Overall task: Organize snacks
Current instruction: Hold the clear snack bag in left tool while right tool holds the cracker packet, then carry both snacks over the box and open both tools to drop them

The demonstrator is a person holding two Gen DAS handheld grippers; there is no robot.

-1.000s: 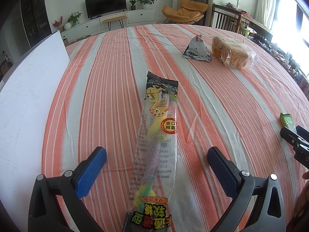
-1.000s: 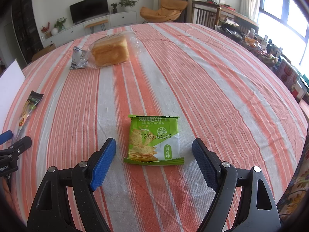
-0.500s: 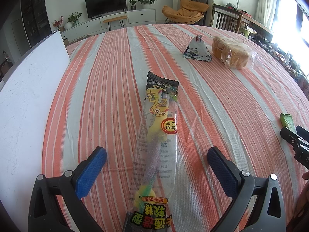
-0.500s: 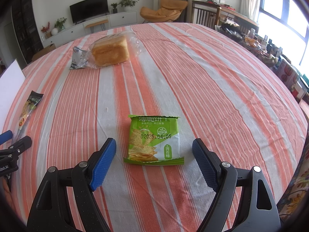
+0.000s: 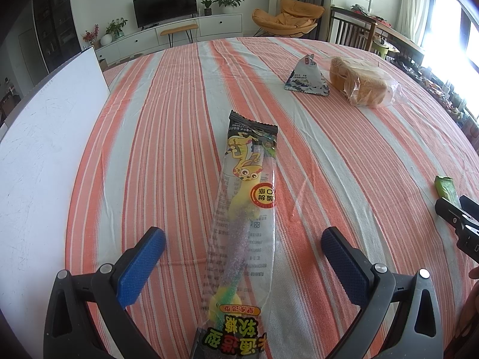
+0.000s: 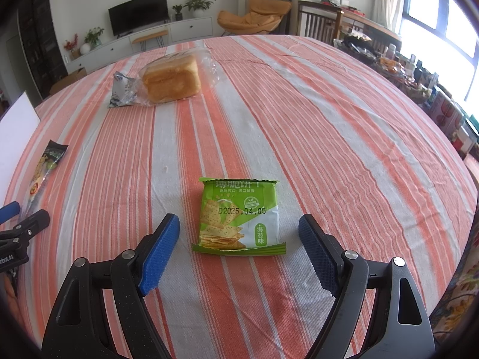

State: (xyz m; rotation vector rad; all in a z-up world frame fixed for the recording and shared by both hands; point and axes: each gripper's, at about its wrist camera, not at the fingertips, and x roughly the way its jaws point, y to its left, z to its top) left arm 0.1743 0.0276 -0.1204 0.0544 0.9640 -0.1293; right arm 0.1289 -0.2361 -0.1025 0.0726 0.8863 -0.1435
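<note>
both claws poised wide, nothing gathered yet

left claw (image 5: 242, 257) gapes empty around the long clear gummy-candy packet (image 5: 244, 209); right claw (image 6: 239, 249) gapes empty before the square green cracker packet (image 6: 239, 217), right of the candy. beyond the candy: one triangular foil pouch (image 5: 307, 77) and one bagged bread loaf (image 5: 363, 85). four snacks lie scattered on the striped surface (image 6: 299, 119), all unsorted.

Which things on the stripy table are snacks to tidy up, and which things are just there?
Snacks for the job:
long candy packet
green cracker packet
bagged bread
triangle packet

Just there:
white board
striped tablecloth
TV
orange chair
potted plants
</note>
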